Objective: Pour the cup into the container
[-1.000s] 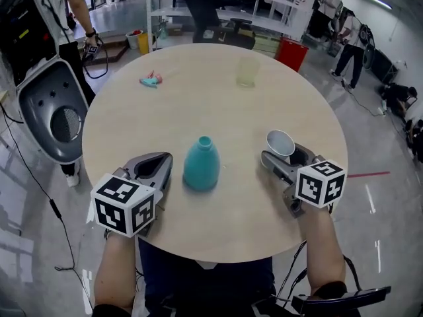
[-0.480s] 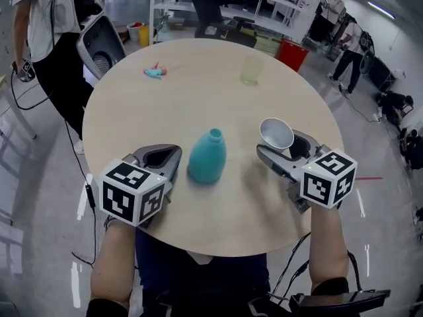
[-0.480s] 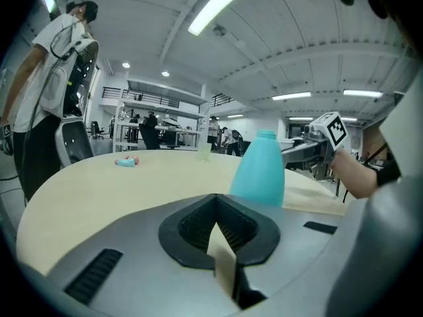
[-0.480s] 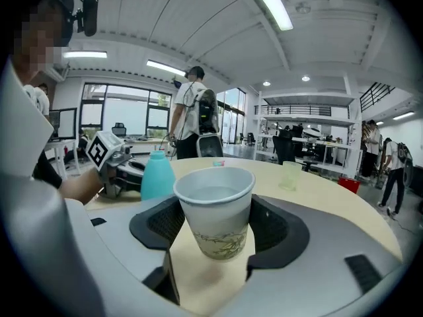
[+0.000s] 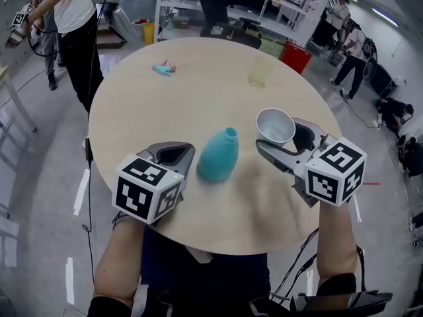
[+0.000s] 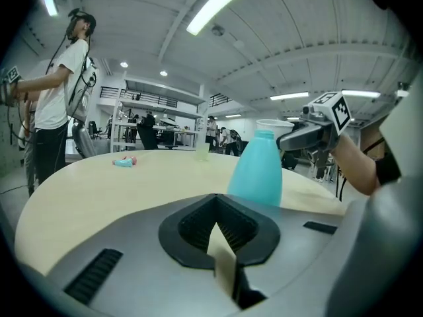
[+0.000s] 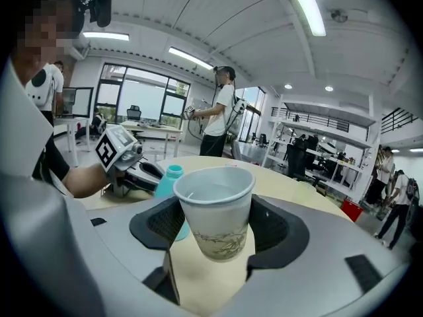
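A teal bottle-shaped container (image 5: pixel 217 157) stands upright near the table's front, its narrow mouth open at the top. My right gripper (image 5: pixel 285 137) is shut on a white paper cup (image 5: pixel 275 125), held upright just right of the container and above the tabletop. In the right gripper view the cup (image 7: pixel 217 210) fills the jaws of that gripper (image 7: pixel 221 224), and the container's teal neck (image 7: pixel 172 172) shows behind it. My left gripper (image 5: pixel 178 154) rests on the table just left of the container, shut and holding nothing. The left gripper view shows that gripper (image 6: pixel 215 200) with the container (image 6: pixel 258 170) ahead of it.
A pale translucent cup (image 5: pixel 260 71) stands at the round table's (image 5: pixel 132 111) far right. A small teal and pink object (image 5: pixel 163 68) lies at the far left. A person (image 5: pixel 73 18) stands off the table's left side. Shelves and a red bin (image 5: pixel 295 53) lie beyond.
My right gripper has lifted the cup a little and brought it closer to the container. The left gripper stays beside the container. The person at the left has moved.
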